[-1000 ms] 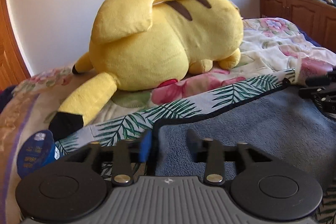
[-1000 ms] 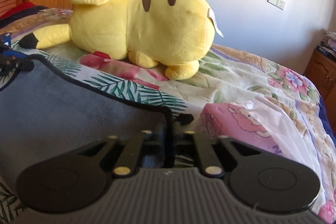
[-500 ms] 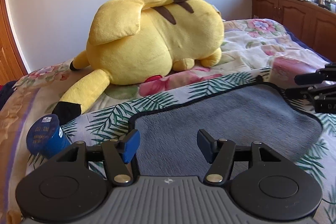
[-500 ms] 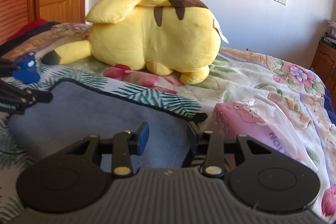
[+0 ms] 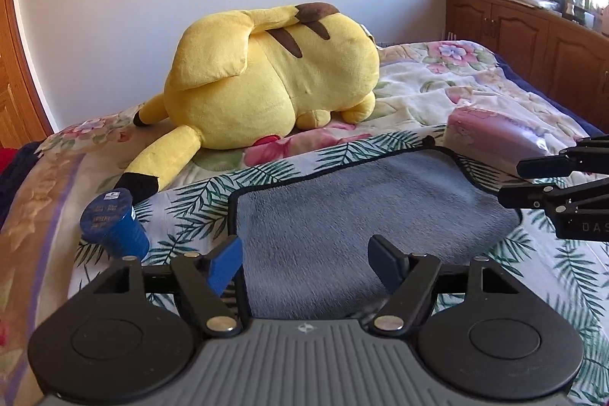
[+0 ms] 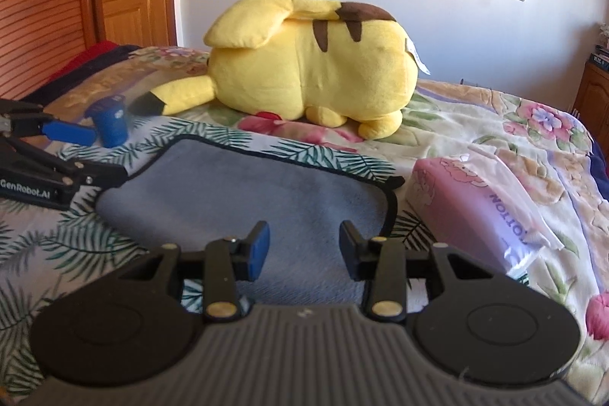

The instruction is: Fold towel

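A grey-blue towel (image 5: 354,212) with a dark border lies folded over on the palm-leaf bed cover; it also shows in the right wrist view (image 6: 243,193). My left gripper (image 5: 306,263) is open and empty, just above the towel's near left part. My right gripper (image 6: 303,246) is open and empty over the towel's near right part. The right gripper also shows at the right edge of the left wrist view (image 5: 559,181). The left gripper also shows at the left edge of the right wrist view (image 6: 57,155).
A big yellow plush toy (image 5: 274,82) lies on the bed behind the towel. A blue cup (image 5: 114,223) stands left of the towel. A pink wrapped pack (image 6: 479,212) lies at its right. A wooden cabinet (image 5: 533,40) stands at the far right.
Both grippers have let go of the towel's far corners, opened and pulled back and up. The towel now lies flat, folded over.
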The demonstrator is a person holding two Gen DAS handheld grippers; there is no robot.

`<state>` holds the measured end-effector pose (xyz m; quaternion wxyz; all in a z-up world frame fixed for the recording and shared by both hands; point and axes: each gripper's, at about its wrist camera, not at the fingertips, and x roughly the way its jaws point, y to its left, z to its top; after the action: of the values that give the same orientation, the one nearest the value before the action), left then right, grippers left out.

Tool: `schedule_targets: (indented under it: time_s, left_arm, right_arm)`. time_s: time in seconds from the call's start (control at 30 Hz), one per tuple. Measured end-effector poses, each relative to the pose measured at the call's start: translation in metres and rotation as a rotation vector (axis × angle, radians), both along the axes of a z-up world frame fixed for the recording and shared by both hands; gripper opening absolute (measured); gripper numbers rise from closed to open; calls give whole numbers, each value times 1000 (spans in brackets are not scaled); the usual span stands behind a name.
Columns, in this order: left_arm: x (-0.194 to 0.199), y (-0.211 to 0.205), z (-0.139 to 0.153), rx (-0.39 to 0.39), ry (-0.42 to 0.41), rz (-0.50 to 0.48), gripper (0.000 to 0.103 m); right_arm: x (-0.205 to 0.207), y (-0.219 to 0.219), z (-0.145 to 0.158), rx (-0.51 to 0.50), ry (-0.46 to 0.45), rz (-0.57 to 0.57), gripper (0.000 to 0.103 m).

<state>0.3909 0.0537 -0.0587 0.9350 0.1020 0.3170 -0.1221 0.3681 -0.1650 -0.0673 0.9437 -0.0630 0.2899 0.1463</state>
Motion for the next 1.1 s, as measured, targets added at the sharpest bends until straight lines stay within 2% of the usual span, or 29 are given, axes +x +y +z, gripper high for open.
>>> schedule_targets:
  time_s: [0.13, 0.37, 0.57, 0.7, 0.8, 0.83, 1.1]
  left_arm:
    - [-18, -5, 10, 18, -10, -6, 62]
    - [-57, -15, 40, 5, -41, -22, 70]
    - [-92, -26, 57, 0, -76, -31, 79]
    - [-115, -32, 66, -2, -103, -39, 86]
    - [-132, -34, 72, -20, -110, -35, 87]
    - [-137, -34, 74, -26, -109, -34, 87]
    - [-182, -35, 86, -48, -133, 11, 87]
  right_arm:
    - [-17, 0, 10, 14, -7, 11, 42]
    - [-44, -6, 36, 32, -25, 6, 44]
    - [-70, -13, 56, 48, -45, -8, 61]
    - [-90, -19, 63, 60, -56, -28, 89]
    - [-103, -22, 64, 62, -57, -42, 101]
    - [-108, -23, 65, 64, -56, -47, 103]
    - [-143, -27, 71, 92, -53, -77, 103]
